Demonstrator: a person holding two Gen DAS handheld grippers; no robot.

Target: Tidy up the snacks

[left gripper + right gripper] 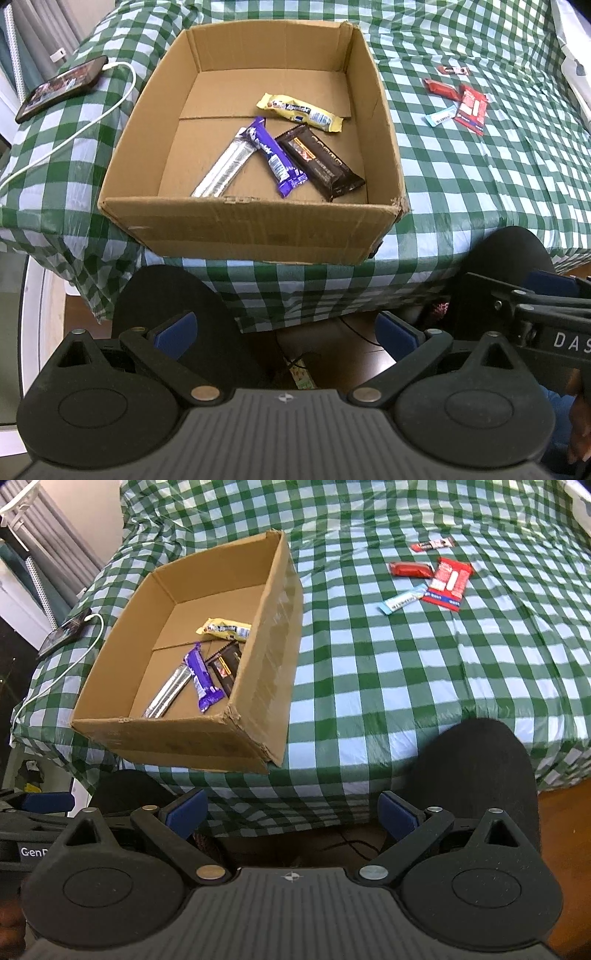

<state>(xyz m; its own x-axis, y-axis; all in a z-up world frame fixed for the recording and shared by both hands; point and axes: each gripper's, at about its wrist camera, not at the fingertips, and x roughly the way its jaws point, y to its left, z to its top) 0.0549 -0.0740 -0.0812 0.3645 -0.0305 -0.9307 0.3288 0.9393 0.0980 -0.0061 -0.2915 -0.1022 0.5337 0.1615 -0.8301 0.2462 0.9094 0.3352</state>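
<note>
An open cardboard box point(251, 229) point(258, 686) stands at the table's near edge. Inside lie a yellow bar point(299, 112) point(223, 628), a purple bar point(275, 157) point(202, 677), a dark brown bar point(319, 162) point(227, 668) and a silver bar point(223, 168) point(168, 694). On the cloth to the right lie a red packet point(471, 109) point(448, 583), a red bar point(441, 88) point(410, 569), a light blue bar point(439, 116) point(402, 598) and a small red-and-white bar point(452, 70) point(432, 545). My left gripper point(286, 332) and right gripper point(291, 814) are open and empty, held before the table's edge.
A green-and-white checked cloth point(461, 192) point(388, 686) covers the table. A phone point(62, 86) point(64, 633) with a white cable point(92, 122) lies left of the box. The other gripper shows at the right edge of the left wrist view point(535, 310).
</note>
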